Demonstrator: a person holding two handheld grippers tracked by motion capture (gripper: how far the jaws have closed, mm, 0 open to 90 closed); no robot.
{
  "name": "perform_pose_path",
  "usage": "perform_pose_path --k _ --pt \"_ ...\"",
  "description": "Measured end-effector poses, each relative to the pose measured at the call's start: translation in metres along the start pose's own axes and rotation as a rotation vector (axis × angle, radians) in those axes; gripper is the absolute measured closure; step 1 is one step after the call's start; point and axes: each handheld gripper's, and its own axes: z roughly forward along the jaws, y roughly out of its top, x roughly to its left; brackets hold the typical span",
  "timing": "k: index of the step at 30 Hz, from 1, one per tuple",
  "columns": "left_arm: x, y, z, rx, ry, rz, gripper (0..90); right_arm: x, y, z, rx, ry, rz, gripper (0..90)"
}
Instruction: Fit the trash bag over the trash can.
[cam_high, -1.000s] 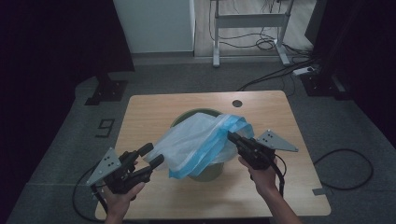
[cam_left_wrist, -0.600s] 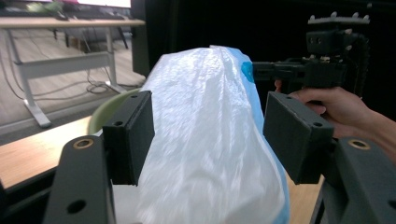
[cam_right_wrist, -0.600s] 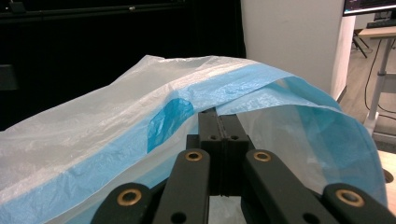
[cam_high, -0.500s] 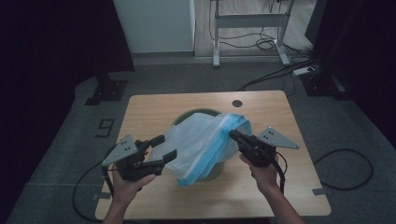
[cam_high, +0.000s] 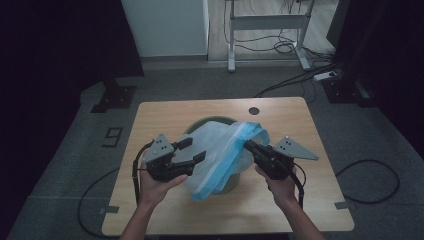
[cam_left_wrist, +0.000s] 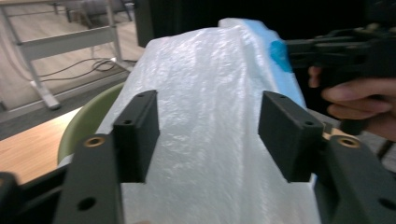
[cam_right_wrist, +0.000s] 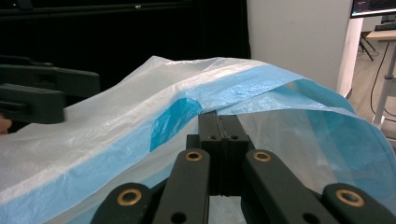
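A green round bin (cam_high: 212, 123) stands near the middle of the wooden table (cam_high: 165, 112), and a translucent white plastic bag with a blue rim band (cam_high: 222, 155) drapes over it, covering most of its opening; only the far rim and a strip of the near wall of the bin remain visible in the high view. Whether the bag's body sits inside the bin cannot be told. The bag's blue band runs diagonally from the right side of the bin down to the bag's lowest corner at the near side. In the left gripper view the bag (cam_left_wrist: 210, 116) rises as a smooth ridge, with the bin's green rim (cam_left_wrist: 86, 123) to its left. The right gripper (cam_high: 251, 146) has its fingers (cam_right_wrist: 219, 140) closed flat together on the blue rim band of the bag (cam_right_wrist: 261, 88), pinching a fold of film and holding that edge raised above the bin. The left gripper (cam_high: 192, 150) stands at the left side of the bag with its fingers (cam_left_wrist: 137, 133) well apart; its jaws have just been closing slightly. The bag lies behind the gap between them, and the pads do not press on the film. Both grippers are held by the person's hands over the near half of the table.
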Motion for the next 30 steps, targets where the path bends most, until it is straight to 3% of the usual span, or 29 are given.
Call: perform_pose_path --k 4,8,9,13,17,19,28,30 --pt "-0.001 -0.004 0.005 0.005 0.026 0.008 54.3 0.000 0.000 0.000 -0.004 0.001 0.003 89.1" --pt "-0.003 -0.007 0.009 0.022 0.021 0.031 72.2 -0.001 0.000 0.000 -0.005 0.000 0.003 89.0" --pt "-0.004 -0.007 0.010 0.025 0.025 0.035 80.7 -0.001 0.000 0.000 -0.005 0.000 0.005 89.1" --pt "-0.005 -0.008 0.011 0.026 0.032 0.054 89.5 -0.002 0.000 -0.001 -0.008 -0.002 0.008 89.1" --pt "-0.004 -0.008 0.007 -0.012 0.046 0.057 89.9 -0.003 -0.001 -0.003 -0.010 -0.006 0.012 89.1" --pt "-0.001 -0.006 0.002 -0.055 0.055 0.038 89.9 -0.006 -0.003 -0.006 -0.010 -0.011 0.016 89.1" --pt "0.012 -0.002 -0.008 -0.115 0.087 -0.004 90.0 -0.013 -0.007 -0.012 -0.005 -0.028 0.024 89.1" --pt "0.014 -0.001 -0.010 -0.124 0.112 0.002 90.0 -0.015 -0.008 -0.013 -0.005 -0.031 0.024 89.1"
